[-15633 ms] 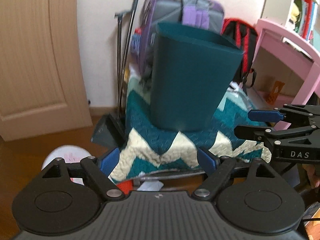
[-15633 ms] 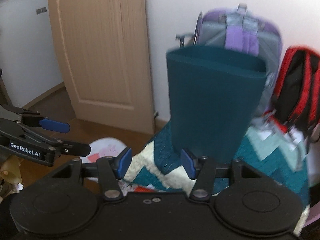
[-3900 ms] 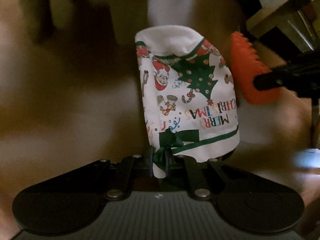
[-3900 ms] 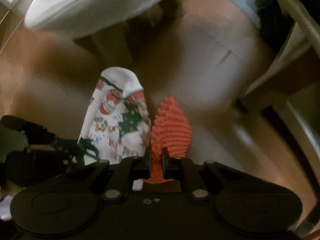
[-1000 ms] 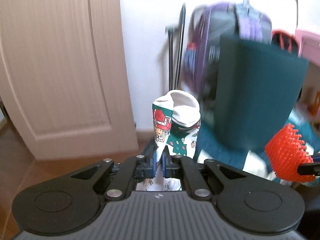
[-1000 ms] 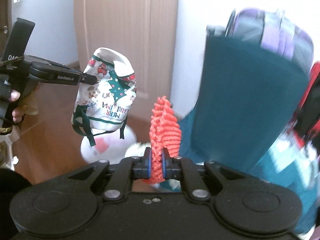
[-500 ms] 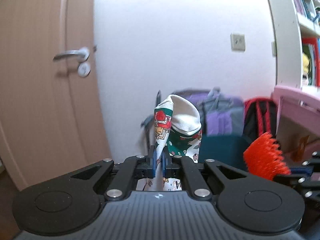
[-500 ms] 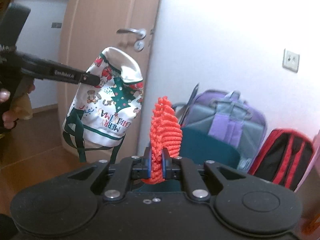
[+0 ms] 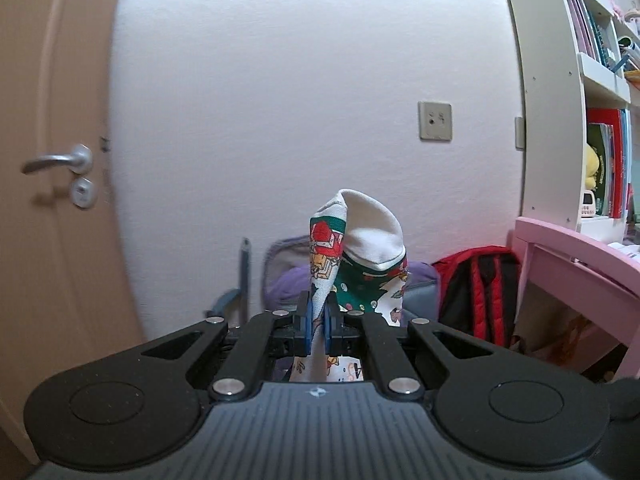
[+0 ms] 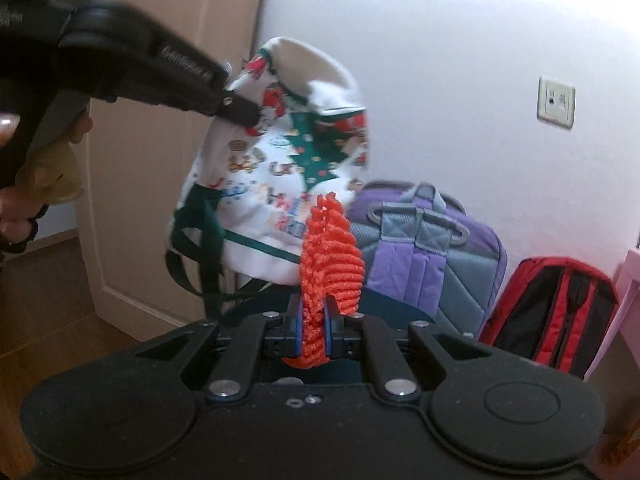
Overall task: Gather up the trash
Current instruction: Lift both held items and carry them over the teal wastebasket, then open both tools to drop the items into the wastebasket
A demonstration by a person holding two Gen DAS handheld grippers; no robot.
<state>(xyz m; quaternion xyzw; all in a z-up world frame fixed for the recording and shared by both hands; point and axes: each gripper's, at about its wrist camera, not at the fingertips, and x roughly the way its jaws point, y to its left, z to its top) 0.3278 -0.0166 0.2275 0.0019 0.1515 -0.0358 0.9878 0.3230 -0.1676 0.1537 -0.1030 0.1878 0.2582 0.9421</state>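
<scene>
My left gripper (image 9: 316,322) is shut on a white Christmas-print cloth pouch (image 9: 360,256) with green ribbon ties and holds it up in the air. In the right wrist view the pouch (image 10: 280,168) hangs from the left gripper (image 10: 240,110) at upper left. My right gripper (image 10: 311,330) is shut on an orange knobbly cloth piece (image 10: 330,256), which stands up from the jaws. The rim of the dark teal bin (image 10: 394,310) shows just beyond and below the right gripper, mostly hidden by it.
A purple and grey backpack (image 10: 432,248) and a red and black backpack (image 10: 560,316) stand against the white wall. A wooden door (image 9: 44,200) is on the left. A pink desk (image 9: 580,264) and a white bookshelf (image 9: 560,92) are on the right.
Both grippers have risen with their loads. The views have tilted up, so the teal bin has sunk almost out of sight. The pouch has swung closer to the right gripper.
</scene>
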